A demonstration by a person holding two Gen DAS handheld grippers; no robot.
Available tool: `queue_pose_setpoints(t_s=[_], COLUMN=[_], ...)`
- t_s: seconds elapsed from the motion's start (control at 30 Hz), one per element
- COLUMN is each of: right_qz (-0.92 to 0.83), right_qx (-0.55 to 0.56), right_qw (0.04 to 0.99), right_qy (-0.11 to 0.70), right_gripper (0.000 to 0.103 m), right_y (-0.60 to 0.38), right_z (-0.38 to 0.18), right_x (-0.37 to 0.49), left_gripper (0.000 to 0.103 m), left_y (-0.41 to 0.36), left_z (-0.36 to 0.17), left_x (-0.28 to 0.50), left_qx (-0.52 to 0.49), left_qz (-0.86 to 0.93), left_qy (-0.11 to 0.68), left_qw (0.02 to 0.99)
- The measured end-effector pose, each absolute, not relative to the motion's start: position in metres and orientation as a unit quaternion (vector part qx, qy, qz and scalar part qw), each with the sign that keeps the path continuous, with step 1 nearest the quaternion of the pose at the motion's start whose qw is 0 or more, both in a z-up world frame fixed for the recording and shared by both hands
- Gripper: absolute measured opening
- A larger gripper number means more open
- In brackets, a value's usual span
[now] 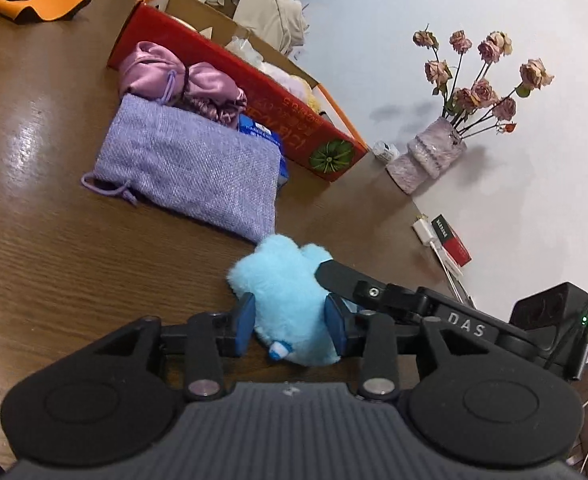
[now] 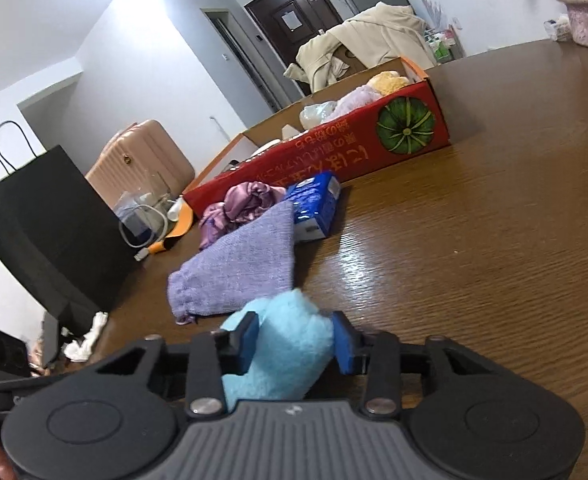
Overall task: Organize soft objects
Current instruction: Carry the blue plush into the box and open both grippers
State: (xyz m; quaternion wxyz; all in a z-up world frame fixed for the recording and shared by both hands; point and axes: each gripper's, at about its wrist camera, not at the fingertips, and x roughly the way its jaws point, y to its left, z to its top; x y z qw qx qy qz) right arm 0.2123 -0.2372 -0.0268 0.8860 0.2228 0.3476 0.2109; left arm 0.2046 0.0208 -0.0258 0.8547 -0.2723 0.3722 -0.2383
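A light blue plush toy rests low over the brown table. My left gripper is shut on one end of it. My right gripper is shut on the same plush; its black finger shows in the left wrist view against the toy. A lilac woven pouch lies just beyond, also in the right wrist view. A pink satin pouch and a blue tissue pack lie beside a red cardboard box holding several soft things.
A pink vase of dried roses stands at the table edge, with a red-black small box and cable near it. An orange cloth lies far left. A black paper bag, charger cables and a beige coat sit beyond.
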Motion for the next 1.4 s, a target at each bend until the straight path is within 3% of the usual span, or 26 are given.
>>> queue_pose_setpoints(t_s=[0.2, 0.53, 0.87, 1.03, 1.1, 1.4], right_qz=[0.227, 0.247, 0.213, 0.201, 0.189, 0.180], right_qx=[0.236, 0.195, 0.235, 0.194, 0.163, 0.105], right_qw=[0.892, 0.916, 0.887, 0.894, 0.898, 0.907], right_qy=[0.310, 0.250, 0.336, 0.350, 0.361, 0.366], right_gripper=[0.034, 0.034, 0.034, 0.033, 0.026, 0.027], right_y=[-0.242, -0.226, -0.218, -0.213, -0.207, -0.200], right_z=[0.008, 0.078, 0.012, -0.007, -0.009, 0.002], right_x=[0.228, 0.355, 0.472, 0.474, 0.474, 0.469], left_gripper=[0.037, 0.035, 0.034, 0.034, 0.034, 0.034], left_y=[0.019, 0.019, 0.018, 0.014, 0.013, 0.009], left_z=[0.014, 0.080, 0.030, 0.015, 0.014, 0.024], left_x=[0.221, 0.347, 0.448, 0.454, 0.455, 0.447], left_qx=[-0.242, -0.197, -0.187, -0.157, -0.155, -0.128], left_qz=[-0.253, -0.248, -0.213, -0.221, -0.225, -0.208], left_qy=[0.308, 0.257, 0.352, 0.366, 0.366, 0.357], left_qw=[0.885, 0.913, 0.892, 0.890, 0.889, 0.902])
